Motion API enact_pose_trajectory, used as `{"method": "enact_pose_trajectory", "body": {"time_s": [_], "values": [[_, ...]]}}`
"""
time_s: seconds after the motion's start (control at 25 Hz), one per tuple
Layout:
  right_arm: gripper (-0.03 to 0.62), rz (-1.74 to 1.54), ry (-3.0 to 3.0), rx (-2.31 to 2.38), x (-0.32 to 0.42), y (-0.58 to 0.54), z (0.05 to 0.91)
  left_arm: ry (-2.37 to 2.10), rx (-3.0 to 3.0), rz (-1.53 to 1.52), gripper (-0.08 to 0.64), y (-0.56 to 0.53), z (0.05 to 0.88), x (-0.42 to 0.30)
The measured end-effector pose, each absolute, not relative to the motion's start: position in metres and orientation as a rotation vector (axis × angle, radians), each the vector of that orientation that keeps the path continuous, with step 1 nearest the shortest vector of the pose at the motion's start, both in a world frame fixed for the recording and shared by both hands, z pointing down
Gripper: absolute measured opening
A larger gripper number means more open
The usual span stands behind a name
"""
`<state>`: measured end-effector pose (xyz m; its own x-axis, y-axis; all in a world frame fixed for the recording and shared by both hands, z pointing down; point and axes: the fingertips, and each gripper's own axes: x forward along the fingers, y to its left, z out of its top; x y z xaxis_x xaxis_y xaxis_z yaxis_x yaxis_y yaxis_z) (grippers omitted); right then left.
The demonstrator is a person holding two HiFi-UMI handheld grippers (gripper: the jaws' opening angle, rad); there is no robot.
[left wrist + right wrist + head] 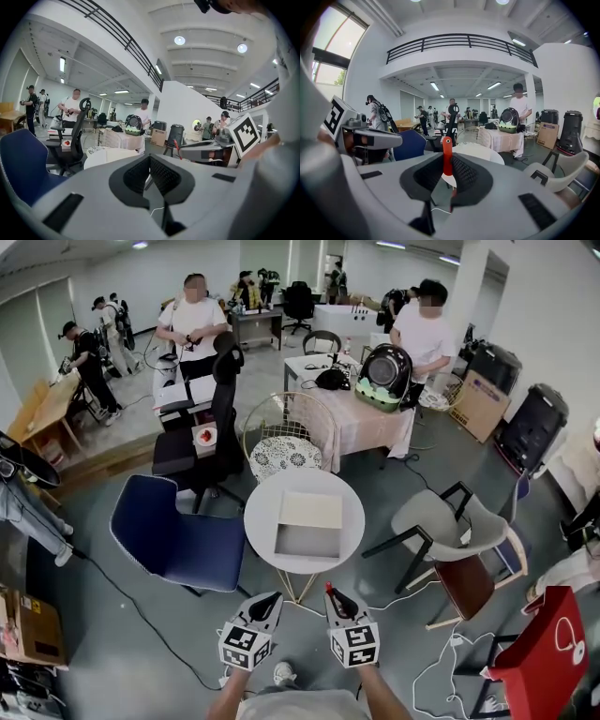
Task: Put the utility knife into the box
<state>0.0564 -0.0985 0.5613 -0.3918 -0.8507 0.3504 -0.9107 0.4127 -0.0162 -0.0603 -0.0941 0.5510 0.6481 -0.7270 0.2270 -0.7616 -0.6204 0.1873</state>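
Right gripper (334, 595): clenched on the utility knife (447, 154). The orange-red handle stands upright between the pads, its tip poking out above the jaws. The head view only catches a red sliver of the knife at the jaw tips.

Left gripper (269, 599): jaws closed pad to pad, gripping nothing.

Both grippers are held side by side and near each other, off the near edge of the round white table (265, 512), at its 6 o'clock. Both jaw sets point toward the table. Neither gripper is touching the table.

The box (307, 542) is a shallow open one, sitting about mid-table at 12 o'clock from the grippers. So the knife is in the right gripper's jaws, apart from the box and short of the table edge.

Around the table:
- blue chair (178, 538) at 9 o'clock
- grey shell chair (439, 519) at 3 o'clock
- wire-frame chair (284, 435) at 12 o'clock

Beyond the wire-frame chair is a cloth-covered table (361, 423), with people standing further back in the room.
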Motion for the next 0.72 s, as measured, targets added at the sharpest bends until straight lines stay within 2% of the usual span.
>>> {"method": "enact_pose_trajectory", "body": {"time_s": [0.72], "values": [[0.063, 0.336, -2.359, 1.501, 0.048, -0.165, 0.58, -1.201, 2.555, 0.201, 0.012, -0.155, 0.571, -0.072]]}}
